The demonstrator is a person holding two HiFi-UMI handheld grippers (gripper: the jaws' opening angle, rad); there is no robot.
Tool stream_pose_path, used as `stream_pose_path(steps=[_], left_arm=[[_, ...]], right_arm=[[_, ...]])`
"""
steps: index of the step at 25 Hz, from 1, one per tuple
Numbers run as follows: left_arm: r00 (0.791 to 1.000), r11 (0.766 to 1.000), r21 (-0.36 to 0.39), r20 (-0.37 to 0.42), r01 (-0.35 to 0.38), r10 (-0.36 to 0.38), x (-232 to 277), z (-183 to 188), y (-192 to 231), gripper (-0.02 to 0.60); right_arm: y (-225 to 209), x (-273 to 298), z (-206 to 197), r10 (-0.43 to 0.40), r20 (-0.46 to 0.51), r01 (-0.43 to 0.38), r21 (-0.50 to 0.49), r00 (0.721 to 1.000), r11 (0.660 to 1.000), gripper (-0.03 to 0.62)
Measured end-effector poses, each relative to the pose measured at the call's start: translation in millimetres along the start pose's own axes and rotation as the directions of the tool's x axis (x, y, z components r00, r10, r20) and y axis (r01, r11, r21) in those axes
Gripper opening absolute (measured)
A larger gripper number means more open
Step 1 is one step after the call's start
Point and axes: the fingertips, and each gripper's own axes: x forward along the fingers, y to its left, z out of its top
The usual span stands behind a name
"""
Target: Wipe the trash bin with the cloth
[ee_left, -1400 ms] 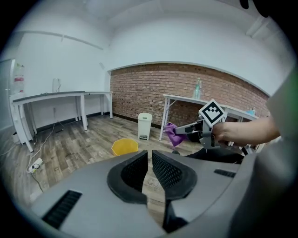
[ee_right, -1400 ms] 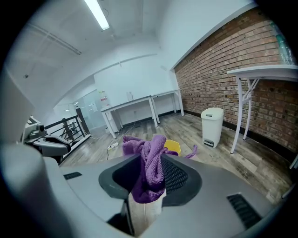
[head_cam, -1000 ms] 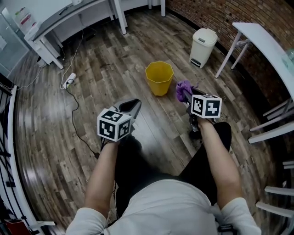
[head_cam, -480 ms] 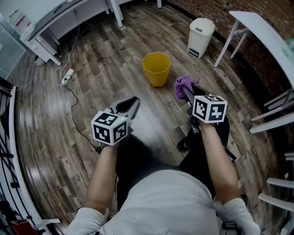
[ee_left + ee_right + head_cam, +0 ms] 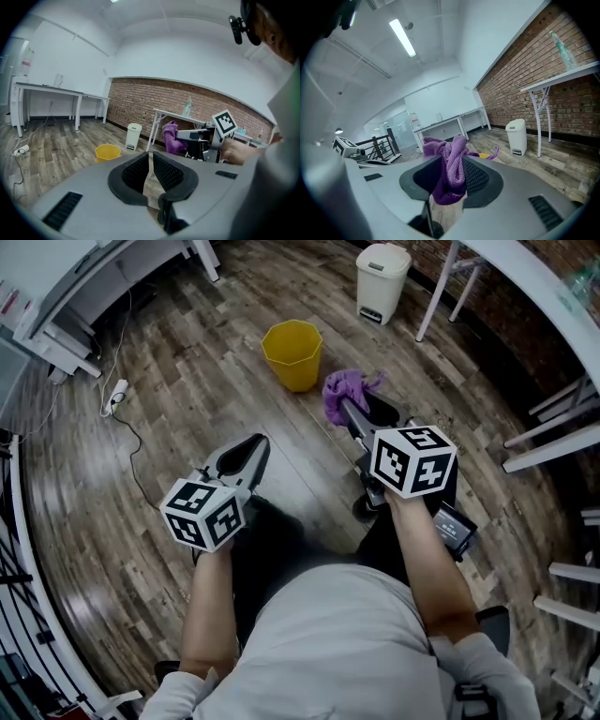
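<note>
A yellow open bin (image 5: 292, 354) stands on the wooden floor ahead, small in the left gripper view (image 5: 108, 152). A white lidded pedal bin (image 5: 382, 270) stands beyond it by the brick wall. My right gripper (image 5: 349, 413) is shut on a purple cloth (image 5: 342, 393), which bunches between the jaws and hangs below them (image 5: 451, 168). It is held in the air, short of the yellow bin and to its right. My left gripper (image 5: 246, 454) hovers lower left, jaws nearly together with only a thin slit and nothing between them (image 5: 151, 171).
A white table (image 5: 525, 277) on thin legs stands at the right along the brick wall, with a bottle (image 5: 562, 49) on it. White desks line the far left. A power strip (image 5: 114, 395) and its cable lie on the floor at left.
The right gripper has risen with the cloth and looms larger. The left gripper has drifted down and left in frame. Both bins now sit higher and further left in the head view.
</note>
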Motion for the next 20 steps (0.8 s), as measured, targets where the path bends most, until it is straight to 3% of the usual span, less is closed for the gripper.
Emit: stream_pose_path(steps=[7,11,20], left_arm=[[0.999,0.999,-0.012,0.016,0.041,-0.040,-9,-5,-22,0.032],[0.999,0.999,-0.004,0.013,0.053,-0.053,-13,-10,-33,0.032],[0.997,0.997,0.017,0.027,0.077,-0.077,-20,-6,-47,0.032]], right_arm=[[22,-21,-17,0.021,0.001,-0.021,-0.055,1.000,0.998,0.130],[17,-33,-19,-0.022,0.009,0.022,-0.088,1.000,0.996,0.130],[21,-49,-33,0.008,-0.015,-0.009,-0.046,1.000,0.999,0.130]])
